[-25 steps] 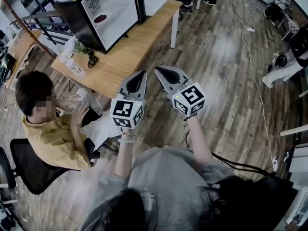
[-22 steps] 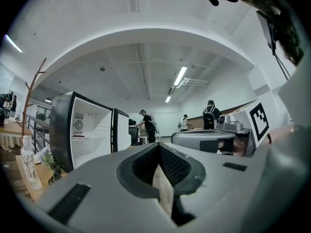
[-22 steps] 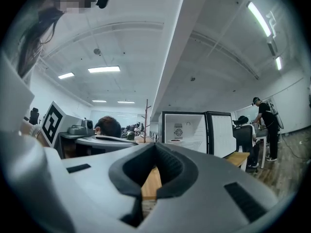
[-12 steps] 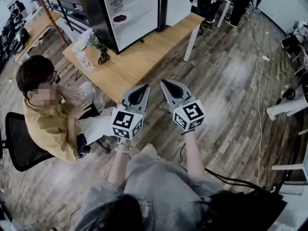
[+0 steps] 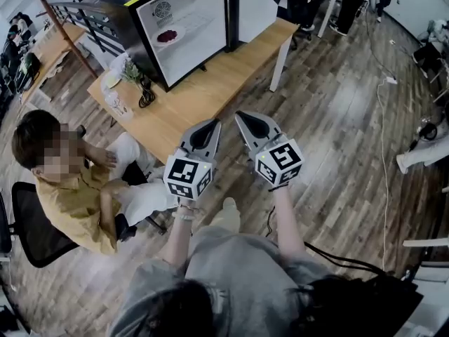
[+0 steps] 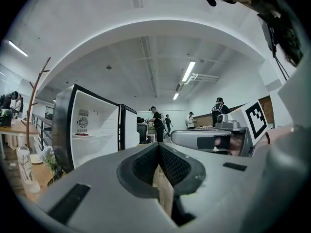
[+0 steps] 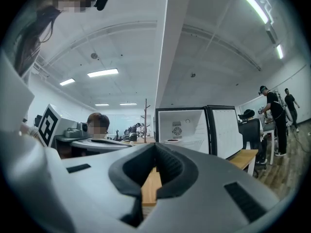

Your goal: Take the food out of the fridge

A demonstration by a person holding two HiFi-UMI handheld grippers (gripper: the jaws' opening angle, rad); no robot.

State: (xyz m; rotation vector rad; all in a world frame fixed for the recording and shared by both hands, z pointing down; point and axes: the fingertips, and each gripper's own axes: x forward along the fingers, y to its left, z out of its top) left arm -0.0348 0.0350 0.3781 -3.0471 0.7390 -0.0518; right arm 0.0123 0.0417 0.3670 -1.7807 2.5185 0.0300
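A small black fridge [image 5: 184, 21] stands open on a wooden table [image 5: 210, 83], its white inside facing me. On its shelf sits a plate of red food [image 5: 167, 36], also seen in the left gripper view as food [image 6: 81, 134] and in the right gripper view as food [image 7: 171, 141]. My left gripper [image 5: 210, 123] and right gripper [image 5: 242, 116] are held side by side over the table's near edge, pointing at the fridge and well short of it. Both are shut and hold nothing. The left gripper [image 6: 158, 147] and right gripper [image 7: 155, 147] show jaws meeting at the tips.
A person in a yellow shirt [image 5: 70, 188] sits on a black chair [image 5: 28, 230] left of me, beside the table. A plant in a vase [image 5: 133, 76] and a bottle [image 5: 116, 104] stand on the table's left end. Cables [image 5: 382, 132] run over the wooden floor at right.
Both grippers have moved forward toward the table and the fridge, which now looks nearer. The seated person has shifted lower in the head view.
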